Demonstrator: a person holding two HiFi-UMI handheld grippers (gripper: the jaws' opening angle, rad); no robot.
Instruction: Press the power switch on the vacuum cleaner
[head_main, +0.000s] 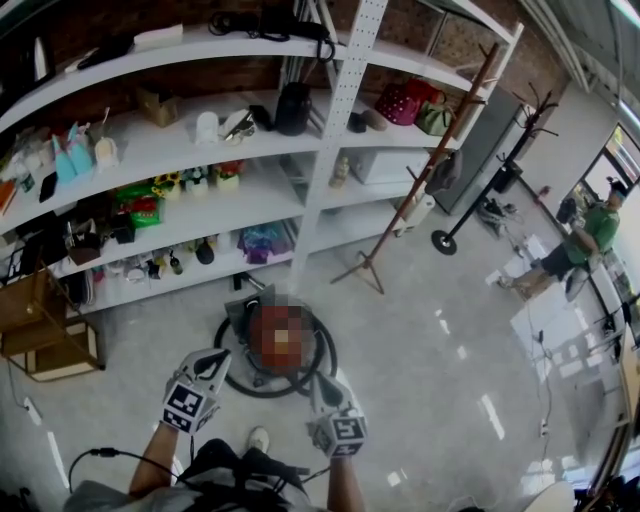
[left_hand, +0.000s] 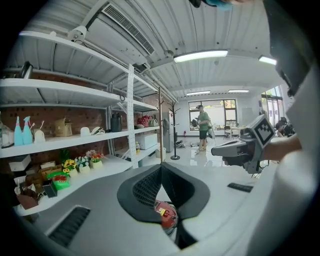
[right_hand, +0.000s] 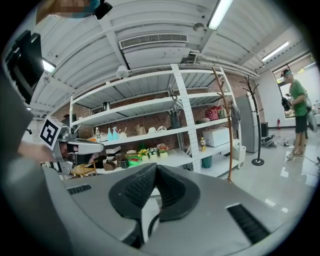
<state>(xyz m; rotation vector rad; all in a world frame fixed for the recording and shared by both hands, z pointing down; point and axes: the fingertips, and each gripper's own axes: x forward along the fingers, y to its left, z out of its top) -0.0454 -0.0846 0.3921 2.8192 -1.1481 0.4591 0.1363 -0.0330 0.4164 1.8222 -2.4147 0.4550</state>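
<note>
The vacuum cleaner (head_main: 240, 315) stands on the pale floor just ahead of me, a round red body partly under a mosaic patch, with its black hose (head_main: 325, 350) looped around it. My left gripper (head_main: 212, 366) hovers at its near left, jaws shut and empty. My right gripper (head_main: 322, 386) hangs at its near right, also shut and empty. In the left gripper view the pads (left_hand: 145, 187) meet at the tip of the left gripper (left_hand: 161, 169), and the red vacuum cleaner (left_hand: 165, 215) shows below them. The right gripper (right_hand: 156, 166) shows a white part and the hose (right_hand: 150, 222) through its gap. The switch cannot be made out.
White shelving (head_main: 330, 130) full of small items runs along the far side. A wooden coat stand (head_main: 420, 190) leans to the right of it, a black stand (head_main: 445, 240) beyond. A wooden crate (head_main: 45, 335) sits at left. A person in green (head_main: 585, 240) is at far right.
</note>
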